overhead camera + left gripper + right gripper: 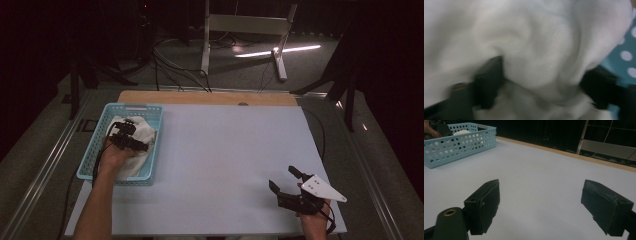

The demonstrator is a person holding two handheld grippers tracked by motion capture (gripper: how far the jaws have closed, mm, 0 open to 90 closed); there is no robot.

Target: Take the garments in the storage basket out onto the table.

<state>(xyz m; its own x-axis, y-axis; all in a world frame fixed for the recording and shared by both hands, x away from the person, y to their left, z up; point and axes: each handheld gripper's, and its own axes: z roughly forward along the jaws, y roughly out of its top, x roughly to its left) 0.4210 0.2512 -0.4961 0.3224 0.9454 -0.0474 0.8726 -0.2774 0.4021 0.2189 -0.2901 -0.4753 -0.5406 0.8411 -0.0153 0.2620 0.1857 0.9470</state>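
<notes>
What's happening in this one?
A person works at a table with a gripper in each hand. The left gripper is down in the light blue basket at the table's left, its jaws bunching a fold of the white cloth lying inside. The right gripper rests open over the bare white table surface near the right corner, holding nothing.

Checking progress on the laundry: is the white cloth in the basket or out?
In. The white cloth lies bunched inside the blue basket, with the left gripper down in it.
</notes>
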